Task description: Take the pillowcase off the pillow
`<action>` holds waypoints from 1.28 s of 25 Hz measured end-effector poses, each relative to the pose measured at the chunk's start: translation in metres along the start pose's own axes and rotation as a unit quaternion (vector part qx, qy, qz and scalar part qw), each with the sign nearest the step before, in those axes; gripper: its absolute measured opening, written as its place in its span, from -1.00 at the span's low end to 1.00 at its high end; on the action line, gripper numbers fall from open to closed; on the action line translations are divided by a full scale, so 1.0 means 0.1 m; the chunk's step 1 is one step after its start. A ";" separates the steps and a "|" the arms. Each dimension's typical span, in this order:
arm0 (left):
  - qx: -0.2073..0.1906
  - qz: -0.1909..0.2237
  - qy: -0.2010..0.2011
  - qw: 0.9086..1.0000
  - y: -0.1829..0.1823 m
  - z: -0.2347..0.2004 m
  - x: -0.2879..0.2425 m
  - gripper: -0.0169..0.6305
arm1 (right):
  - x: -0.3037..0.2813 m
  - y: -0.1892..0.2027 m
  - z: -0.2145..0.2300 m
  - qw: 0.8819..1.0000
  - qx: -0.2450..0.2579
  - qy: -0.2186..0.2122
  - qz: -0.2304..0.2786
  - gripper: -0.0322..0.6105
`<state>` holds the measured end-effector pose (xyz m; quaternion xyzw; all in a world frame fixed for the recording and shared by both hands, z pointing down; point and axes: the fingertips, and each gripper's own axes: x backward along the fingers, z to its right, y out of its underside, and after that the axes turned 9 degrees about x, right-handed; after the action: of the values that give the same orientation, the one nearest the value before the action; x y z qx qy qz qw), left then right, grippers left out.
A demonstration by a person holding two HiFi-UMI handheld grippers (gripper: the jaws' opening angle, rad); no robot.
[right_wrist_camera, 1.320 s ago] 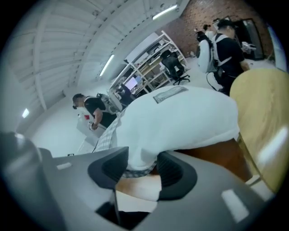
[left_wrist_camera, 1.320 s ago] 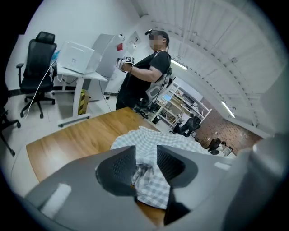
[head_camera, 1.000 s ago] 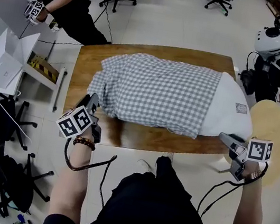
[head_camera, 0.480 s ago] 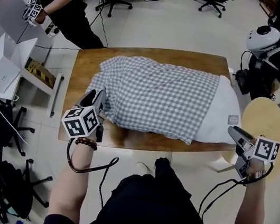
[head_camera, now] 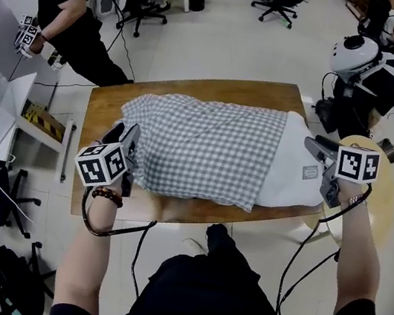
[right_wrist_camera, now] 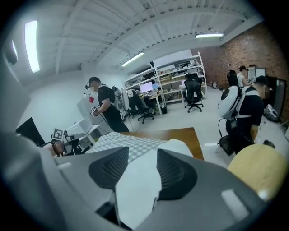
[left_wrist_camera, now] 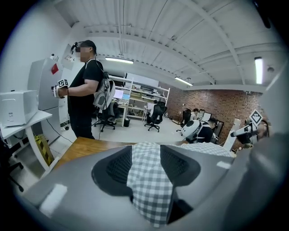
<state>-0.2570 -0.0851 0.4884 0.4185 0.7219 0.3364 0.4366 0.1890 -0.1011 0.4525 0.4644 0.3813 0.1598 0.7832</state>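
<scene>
Pinching from opposite ends, the left tool [left_wrist_camera: 145,164] has a corner of the checked pillowcase [head_camera: 199,146] filling the gap between its pads, though its jaws have just been opening a little. The right tool [right_wrist_camera: 134,173] is clamped on the bare white end of the pillow [head_camera: 294,170]. Both lie along the wooden desk [head_camera: 103,110]. Only that right end is uncovered and the case sheathes the rest, so the stripping looks barely begun.

Left gripper [left_wrist_camera: 146,164] jaws, just opened wider, are plugged with pillowcase [left_wrist_camera: 149,198]; right gripper [right_wrist_camera: 135,171] jaws with pillow [right_wrist_camera: 135,203]. Bare table [left_wrist_camera: 86,146] left of the left jaws.
</scene>
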 end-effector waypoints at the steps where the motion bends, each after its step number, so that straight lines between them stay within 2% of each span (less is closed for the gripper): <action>1: -0.002 -0.006 0.000 1.000 -0.06 0.05 -0.08 -0.32 | -0.05 -0.06 0.12 1.000 0.002 0.005 -0.008 -0.29; 4: -0.007 -0.024 0.002 1.000 -0.21 0.15 -0.32 -0.29 | -0.26 -0.15 0.46 0.999 -0.010 0.016 -0.039 -0.28; 10: -0.021 -0.082 0.016 0.996 -0.44 0.17 -0.88 -0.19 | -0.85 -0.16 1.09 0.992 -0.030 0.018 -0.117 -0.12; 17: 0.004 -0.155 0.020 0.988 -0.45 -0.06 -1.65 -0.09 | -1.43 0.13 1.69 0.976 -0.065 -0.010 -0.207 -0.06; 21: 0.036 -0.212 0.020 0.976 -0.26 -0.31 -2.01 -0.04 | -1.67 0.38 1.86 0.963 -0.090 -0.037 -0.251 0.02; 25: 0.062 -0.257 0.037 0.964 -0.07 -0.37 -2.32 0.00 | -1.83 0.55 1.93 0.950 -0.106 -0.072 -0.286 0.05; 30: 0.041 -0.310 0.061 0.948 0.12 -0.34 -2.62 0.06 | -2.02 0.59 1.93 0.938 -0.126 -0.091 -0.311 0.05; 32: 0.020 -0.331 0.062 0.941 0.26 -0.35 -2.68 0.05 | -2.07 0.65 1.90 0.934 -0.134 -0.103 -0.314 -0.06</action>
<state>-0.2091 -0.3191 0.6177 0.1426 0.8519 0.1835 0.4693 0.2017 -0.3075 0.6534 0.2255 0.4000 -0.0930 0.8834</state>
